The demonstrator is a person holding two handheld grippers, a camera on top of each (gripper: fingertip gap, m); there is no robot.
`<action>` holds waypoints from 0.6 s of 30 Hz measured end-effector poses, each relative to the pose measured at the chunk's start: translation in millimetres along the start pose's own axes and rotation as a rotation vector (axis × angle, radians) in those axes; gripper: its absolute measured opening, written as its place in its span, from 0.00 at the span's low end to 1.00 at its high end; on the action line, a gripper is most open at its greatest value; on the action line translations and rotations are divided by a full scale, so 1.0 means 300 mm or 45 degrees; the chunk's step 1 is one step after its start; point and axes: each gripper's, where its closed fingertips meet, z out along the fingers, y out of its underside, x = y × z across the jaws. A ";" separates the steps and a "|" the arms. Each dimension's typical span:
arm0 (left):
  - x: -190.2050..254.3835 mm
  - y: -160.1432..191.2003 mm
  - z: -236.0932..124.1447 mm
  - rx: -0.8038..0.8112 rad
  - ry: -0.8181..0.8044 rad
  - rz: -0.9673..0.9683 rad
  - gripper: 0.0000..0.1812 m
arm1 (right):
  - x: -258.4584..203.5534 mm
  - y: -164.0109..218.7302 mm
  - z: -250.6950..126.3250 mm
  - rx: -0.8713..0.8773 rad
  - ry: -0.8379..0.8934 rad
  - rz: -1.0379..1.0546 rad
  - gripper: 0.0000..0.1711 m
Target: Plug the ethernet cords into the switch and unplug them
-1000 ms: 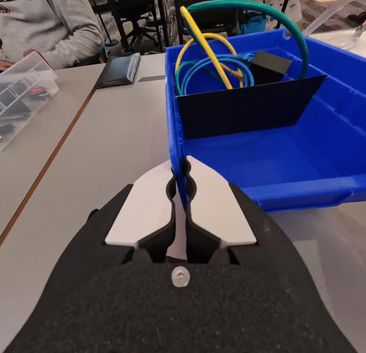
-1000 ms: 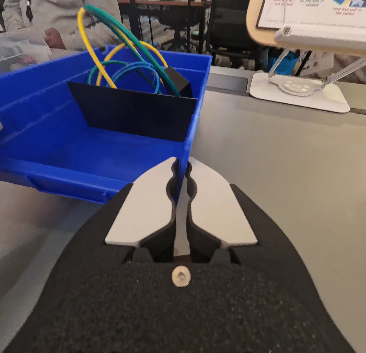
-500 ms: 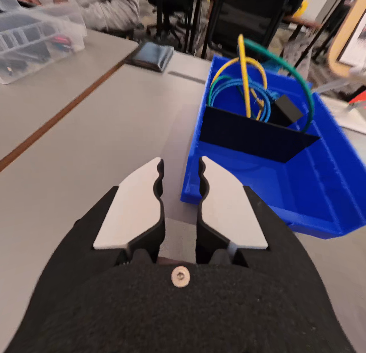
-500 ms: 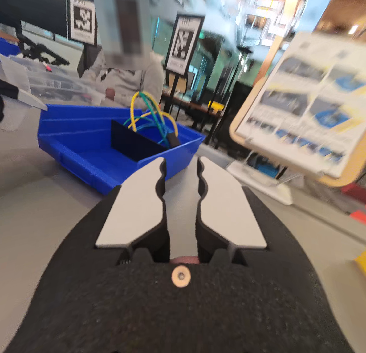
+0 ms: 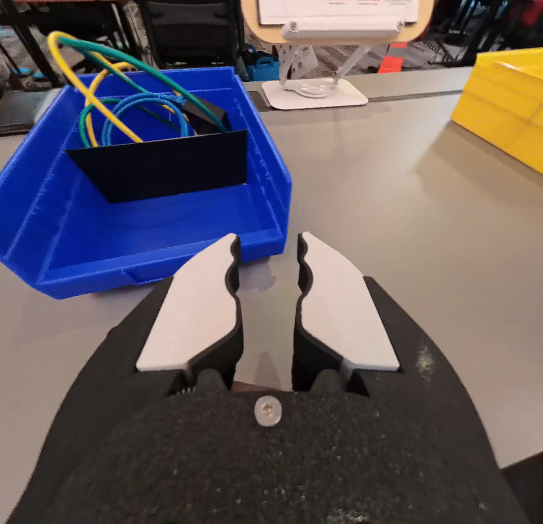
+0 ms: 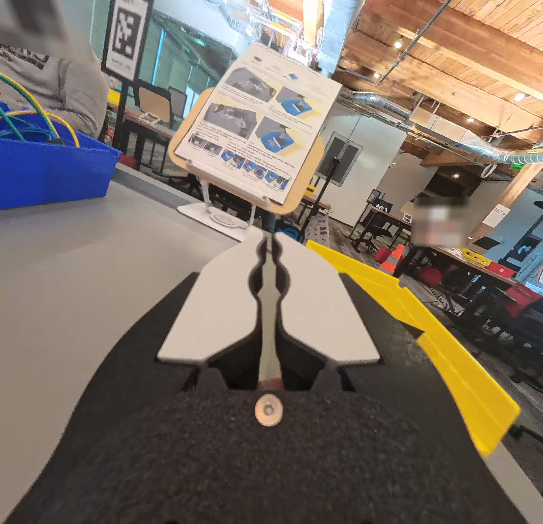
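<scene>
Nothing is plugged or held yet; this looks like the approach step. The left gripper (image 5: pixel 269 242) hovers over the tabletop (image 5: pixel 382 187) just off the blue bin's (image 5: pixel 266 169) near corner, fingers parted and empty. The cords (image 5: pixel 141 110) and black switch (image 5: pixel 210 115) lie behind the bin's divider (image 5: pixel 164 169). The right gripper (image 6: pixel 269 241), fingers nearly together and empty, points away beside a yellow bin (image 6: pixel 440 348). Next, reach over the divider for a cord end.

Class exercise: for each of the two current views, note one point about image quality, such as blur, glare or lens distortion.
Left wrist view: sharp in the middle, the blue bin bowed by the wide-angle lens, soft glare on the grey table. Right wrist view: tilted, the blue bin smeared at the left edge, the instruction sheet fairly sharp.
</scene>
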 end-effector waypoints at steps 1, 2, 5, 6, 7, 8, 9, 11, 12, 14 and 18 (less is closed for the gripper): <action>0.017 0.003 0.001 -0.005 0.003 0.037 0.20 | 0.030 0.001 -0.018 0.020 -0.008 0.020 0.00; 0.026 0.004 0.002 -0.006 0.000 0.072 0.20 | 0.058 -0.001 -0.031 0.042 -0.011 0.049 0.00; 0.024 0.008 0.011 -0.009 -0.016 0.110 0.20 | 0.116 0.014 -0.034 0.046 -0.006 0.136 0.00; 0.022 0.015 0.015 -0.020 -0.007 0.098 0.20 | 0.129 0.035 -0.029 0.014 0.016 0.139 0.00; 0.020 0.020 0.017 -0.030 0.000 0.080 0.20 | 0.135 0.055 -0.024 -0.014 0.024 0.136 0.00; 0.018 0.021 0.018 -0.031 0.009 0.060 0.20 | 0.139 0.070 -0.021 -0.031 0.029 0.133 0.00; 0.018 0.018 0.016 -0.025 0.017 0.044 0.20 | 0.144 0.083 -0.022 -0.050 0.042 0.130 0.00; 0.015 0.015 0.013 -0.017 0.017 0.039 0.20 | 0.148 0.102 -0.024 -0.092 0.054 0.133 0.00; 0.015 0.017 0.013 -0.020 0.014 0.045 0.20 | 0.147 0.106 -0.027 -0.105 0.054 0.142 0.00; 0.022 0.020 0.014 -0.024 0.021 0.057 0.20 | 0.141 0.098 -0.031 -0.094 0.039 0.155 0.00; 0.037 0.028 0.017 -0.039 0.027 0.089 0.20 | 0.087 0.103 -0.018 -0.046 -0.114 0.184 0.00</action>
